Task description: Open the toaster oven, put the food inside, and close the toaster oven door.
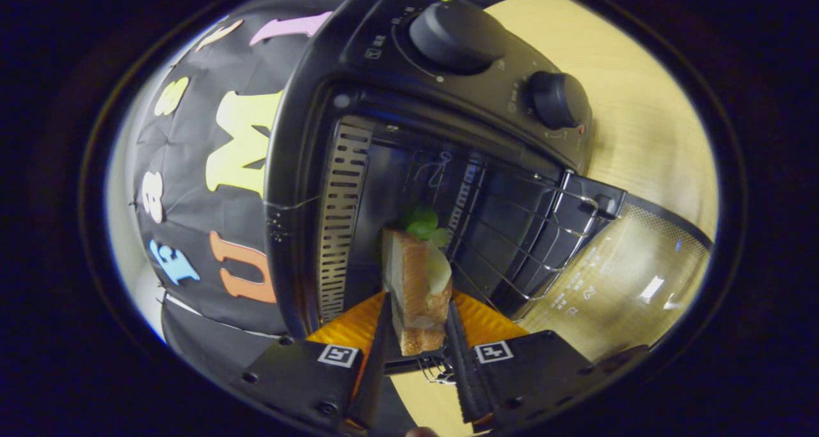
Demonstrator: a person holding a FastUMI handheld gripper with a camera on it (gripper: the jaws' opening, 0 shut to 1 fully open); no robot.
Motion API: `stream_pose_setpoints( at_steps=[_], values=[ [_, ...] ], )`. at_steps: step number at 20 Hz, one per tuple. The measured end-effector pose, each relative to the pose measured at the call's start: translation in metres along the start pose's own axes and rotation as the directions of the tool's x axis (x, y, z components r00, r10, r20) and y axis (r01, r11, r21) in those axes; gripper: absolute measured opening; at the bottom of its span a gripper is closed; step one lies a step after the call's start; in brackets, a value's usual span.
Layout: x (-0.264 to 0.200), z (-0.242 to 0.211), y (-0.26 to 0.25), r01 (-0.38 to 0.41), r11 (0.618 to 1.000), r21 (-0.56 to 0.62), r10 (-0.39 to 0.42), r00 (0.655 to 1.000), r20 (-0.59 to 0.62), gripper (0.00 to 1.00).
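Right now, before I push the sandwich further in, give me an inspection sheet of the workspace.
Surface: pale wooden table, bare where visible.
Job's things: toaster oven open, its glass door folded down; wire rack inside; sandwich with green leaves at the cavity mouth.
Clutter: nothing seen.
Grippers: gripper shut on the sandwich, fingers on either side.
Cables: nothing seen.
Surroundings: black cloth booth wall beside the oven.
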State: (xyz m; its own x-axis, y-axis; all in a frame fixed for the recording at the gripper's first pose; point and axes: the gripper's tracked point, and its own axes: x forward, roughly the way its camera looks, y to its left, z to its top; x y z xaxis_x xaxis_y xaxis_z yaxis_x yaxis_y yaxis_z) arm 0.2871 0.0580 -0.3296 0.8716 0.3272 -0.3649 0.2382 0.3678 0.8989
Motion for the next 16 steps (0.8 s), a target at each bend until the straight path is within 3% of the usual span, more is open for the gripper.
stream_pose_setpoints(
  at_steps=[2, 4, 8, 13, 16],
  values=[
    [0.002, -0.009, -0.002, 0.042, 0.998, -0.047, -0.043, 0.999, -0.023, 0.72],
    [-0.005, -0.019, -0.003, 0.074, 0.992, -0.103, -0.081, 0.995, -0.057, 0.78],
    [-0.024, -0.033, -0.001, 0.13, 0.968, -0.213, -0.152, 0.984, -0.09, 0.99],
    [-0.074, -0.047, 0.016, 0.152, 0.902, -0.405, -0.21, 0.972, -0.102, 1.0],
    [-0.116, -0.054, 0.033, 0.151, 0.808, -0.569, -0.241, 0.966, -0.087, 1.0]
  ],
)
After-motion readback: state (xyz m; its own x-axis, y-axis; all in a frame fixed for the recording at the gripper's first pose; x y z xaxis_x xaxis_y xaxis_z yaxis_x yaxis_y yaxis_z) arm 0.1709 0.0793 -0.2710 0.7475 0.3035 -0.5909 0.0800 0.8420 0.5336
